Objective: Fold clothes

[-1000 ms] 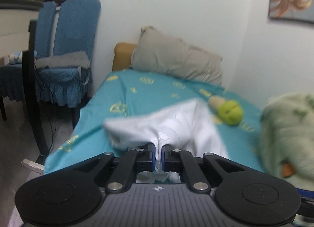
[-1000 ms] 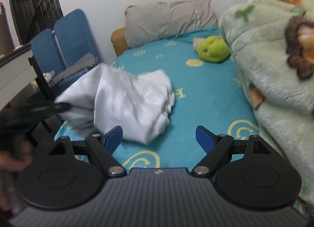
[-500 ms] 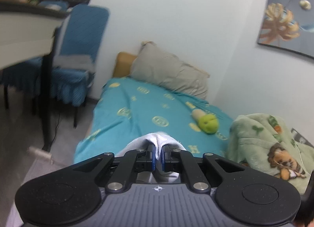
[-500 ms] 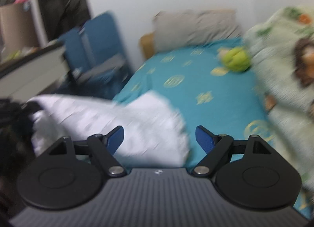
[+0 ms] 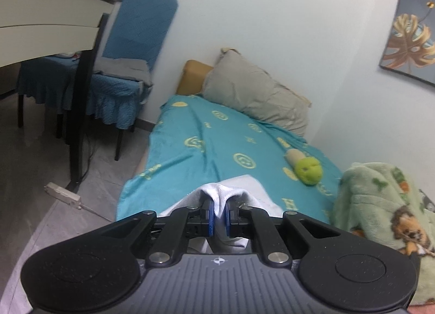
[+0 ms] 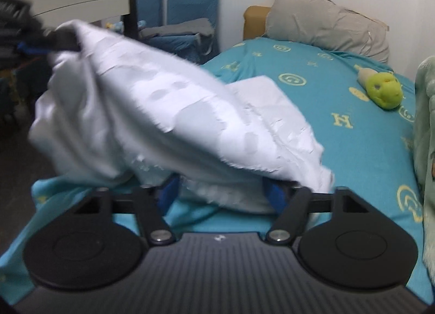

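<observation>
A white garment (image 6: 168, 118) hangs stretched over the near end of the teal bed (image 6: 339, 102). My left gripper (image 5: 218, 216) is shut on a bunched edge of the white garment (image 5: 217, 191) and holds it raised; it appears in the right wrist view as a dark blurred shape at the upper left (image 6: 51, 39). My right gripper (image 6: 220, 191) is open, its blue pads (image 6: 170, 191) wide apart under the hanging cloth, which drapes over the fingertips. The cloth's far part rests on the bed.
A grey pillow (image 5: 252, 93) lies at the head of the bed. A green plush toy (image 5: 308, 167) lies mid-bed. A green fleece blanket (image 5: 386, 205) is piled at the right. Blue chairs (image 5: 130, 50) and a table (image 5: 51, 17) stand left of the bed.
My left gripper has lifted and pulled the garment back toward the bed's near-left corner. My right gripper has moved forward, so the cloth now hangs over its open fingers.
</observation>
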`<state>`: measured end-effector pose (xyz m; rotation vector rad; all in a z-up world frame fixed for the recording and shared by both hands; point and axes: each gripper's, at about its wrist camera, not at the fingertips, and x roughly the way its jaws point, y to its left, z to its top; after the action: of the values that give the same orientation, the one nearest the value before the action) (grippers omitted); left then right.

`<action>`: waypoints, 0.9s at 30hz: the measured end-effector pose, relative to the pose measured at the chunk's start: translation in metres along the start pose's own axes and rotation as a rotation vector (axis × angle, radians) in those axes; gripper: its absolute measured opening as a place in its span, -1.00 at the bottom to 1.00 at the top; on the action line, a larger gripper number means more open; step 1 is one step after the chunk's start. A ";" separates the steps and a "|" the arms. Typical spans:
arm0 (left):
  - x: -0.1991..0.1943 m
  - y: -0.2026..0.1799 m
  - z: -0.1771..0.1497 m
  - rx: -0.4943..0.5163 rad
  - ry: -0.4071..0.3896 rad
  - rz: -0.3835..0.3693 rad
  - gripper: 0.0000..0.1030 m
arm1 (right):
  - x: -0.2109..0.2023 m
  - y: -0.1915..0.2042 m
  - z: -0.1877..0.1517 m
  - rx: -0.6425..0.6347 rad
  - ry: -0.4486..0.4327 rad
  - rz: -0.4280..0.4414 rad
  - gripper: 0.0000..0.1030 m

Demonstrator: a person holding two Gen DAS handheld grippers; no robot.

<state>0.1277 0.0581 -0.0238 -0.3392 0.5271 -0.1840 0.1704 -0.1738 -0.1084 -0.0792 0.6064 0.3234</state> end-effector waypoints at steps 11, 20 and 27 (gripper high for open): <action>0.020 0.004 0.004 0.006 0.006 0.011 -0.78 | -0.044 -0.035 0.039 0.180 -0.243 0.112 -0.87; -0.018 -0.006 0.006 0.025 -0.060 -0.131 -0.73 | -0.132 -0.059 0.052 0.237 -0.479 0.199 -0.91; 0.001 -0.024 -0.012 0.139 0.025 -0.043 -0.74 | -0.146 -0.084 0.059 0.312 -0.444 0.181 -0.93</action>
<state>0.1201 0.0323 -0.0251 -0.2134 0.5294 -0.2650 0.1167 -0.2837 0.0217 0.3418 0.2165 0.4031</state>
